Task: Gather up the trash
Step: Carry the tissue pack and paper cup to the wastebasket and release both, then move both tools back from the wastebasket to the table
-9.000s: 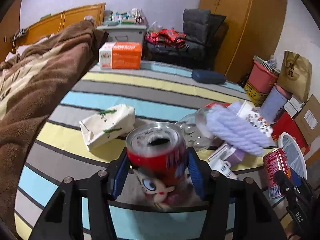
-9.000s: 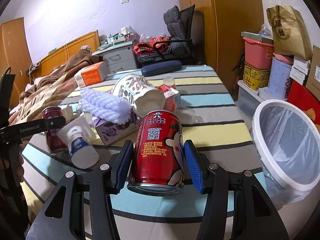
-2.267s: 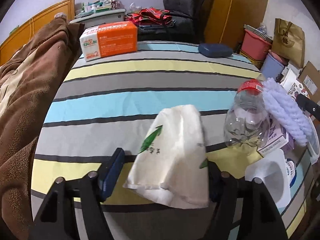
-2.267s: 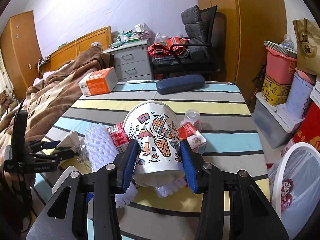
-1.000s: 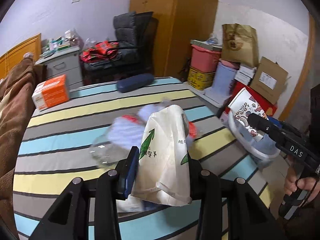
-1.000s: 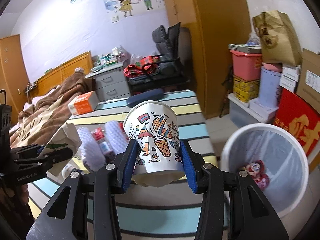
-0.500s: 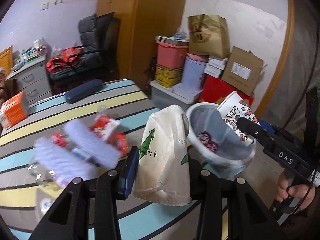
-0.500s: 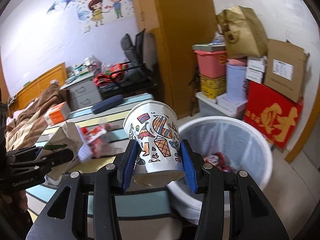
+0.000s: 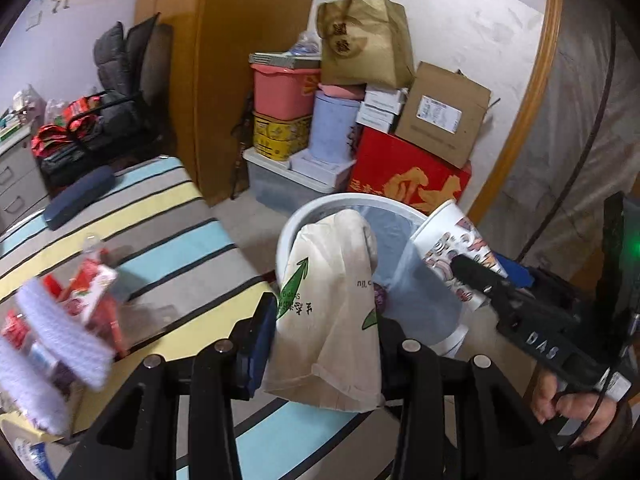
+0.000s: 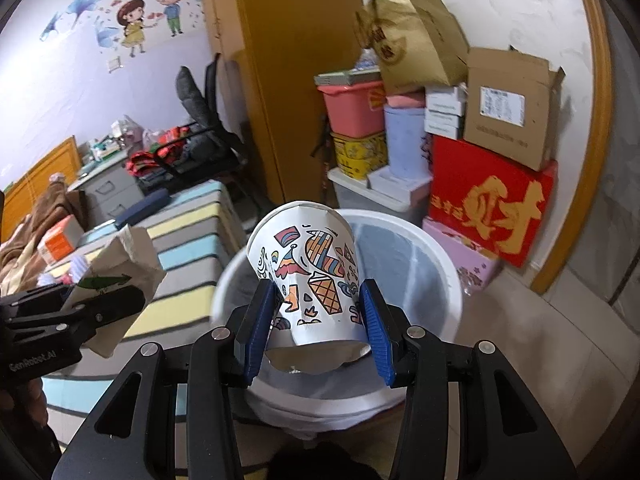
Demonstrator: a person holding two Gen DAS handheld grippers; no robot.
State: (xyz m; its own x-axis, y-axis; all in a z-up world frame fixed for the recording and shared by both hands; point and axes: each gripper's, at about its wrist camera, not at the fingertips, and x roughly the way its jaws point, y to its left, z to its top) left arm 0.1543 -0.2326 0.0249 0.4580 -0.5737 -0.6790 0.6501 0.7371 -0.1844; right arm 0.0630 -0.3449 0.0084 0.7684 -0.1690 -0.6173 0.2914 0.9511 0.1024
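Note:
My left gripper [image 9: 324, 336] is shut on a crumpled cream paper bag [image 9: 332, 312] with green print, held at the near rim of the white trash bin [image 9: 292, 224]. My right gripper [image 10: 320, 324] is shut on a patterned paper cup [image 10: 308, 268], upside down above the bin [image 10: 440, 264]. The cup also shows in the left wrist view [image 9: 452, 240] over the bin's right side. The bag shows in the right wrist view [image 10: 124, 272] left of the bin.
The striped bed [image 9: 168, 240] lies left, with a red carton [image 9: 92, 284], white knitted rolls [image 9: 60, 328] and a dark case [image 9: 76, 196] on it. Stacked boxes and tubs [image 9: 404, 176] stand behind the bin against the wall.
Both grippers have swung from the bed to the bin. The cup is now over the bin's opening and the bag has come up to its rim.

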